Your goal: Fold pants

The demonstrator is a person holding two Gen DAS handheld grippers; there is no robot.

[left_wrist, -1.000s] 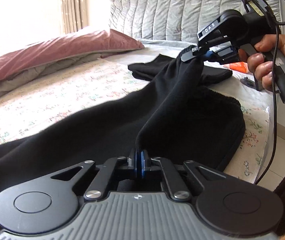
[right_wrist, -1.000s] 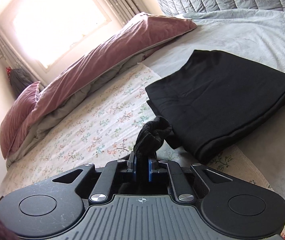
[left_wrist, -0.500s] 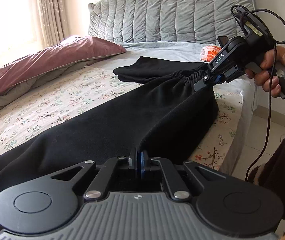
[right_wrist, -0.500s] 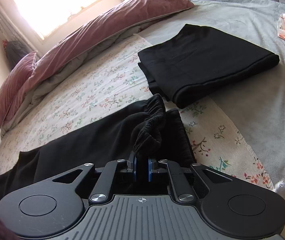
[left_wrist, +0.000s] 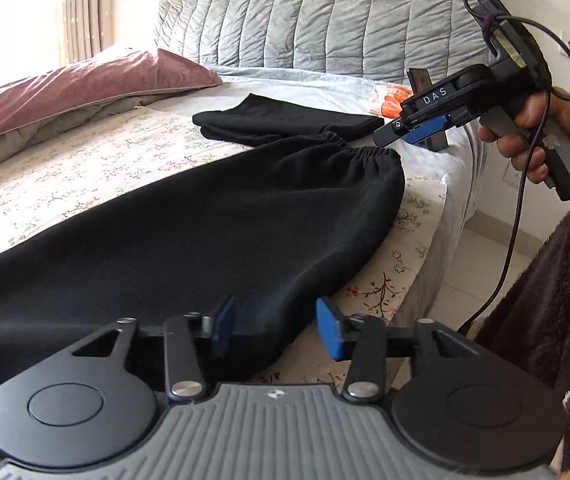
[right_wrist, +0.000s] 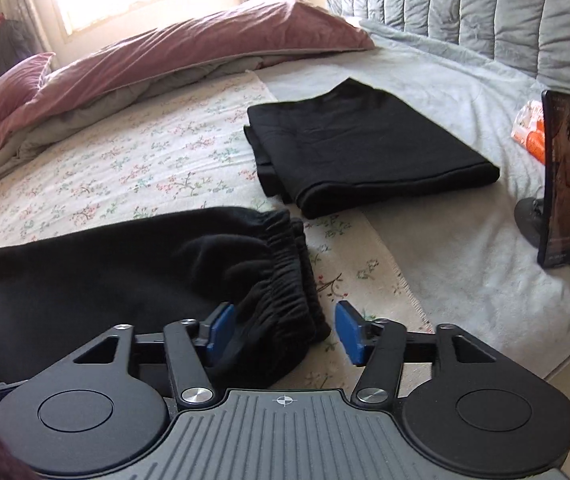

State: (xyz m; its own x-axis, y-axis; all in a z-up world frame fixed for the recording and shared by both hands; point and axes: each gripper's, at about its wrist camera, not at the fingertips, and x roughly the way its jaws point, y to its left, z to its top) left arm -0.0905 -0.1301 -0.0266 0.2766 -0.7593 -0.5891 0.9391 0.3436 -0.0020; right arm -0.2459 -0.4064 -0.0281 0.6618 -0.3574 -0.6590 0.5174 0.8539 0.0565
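- Our L gripper [left_wrist: 275, 330]: jaws just sprang apart, pads clear of cloth; pants [left_wrist: 189, 248] edge lies between them, let go.
- Our R gripper [right_wrist: 285, 330]: jaws also just opened, waistband [right_wrist: 285, 264] bunched between the pads, left pad right by it, not pinched.
- Pants lie flat on the floral sheet [right_wrist: 133, 160], waist end near the bed's edge.
- Beyond: folded black garment [right_wrist: 369, 148], touching the waistband in L view.
- Phone [right_wrist: 567, 180] upright on a stand, on the grey blanket [right_wrist: 445, 92].

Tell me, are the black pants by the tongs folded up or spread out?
Spread out long. The pants lie flat along the bed, waistband unfolded. The other black pile behind them is folded.
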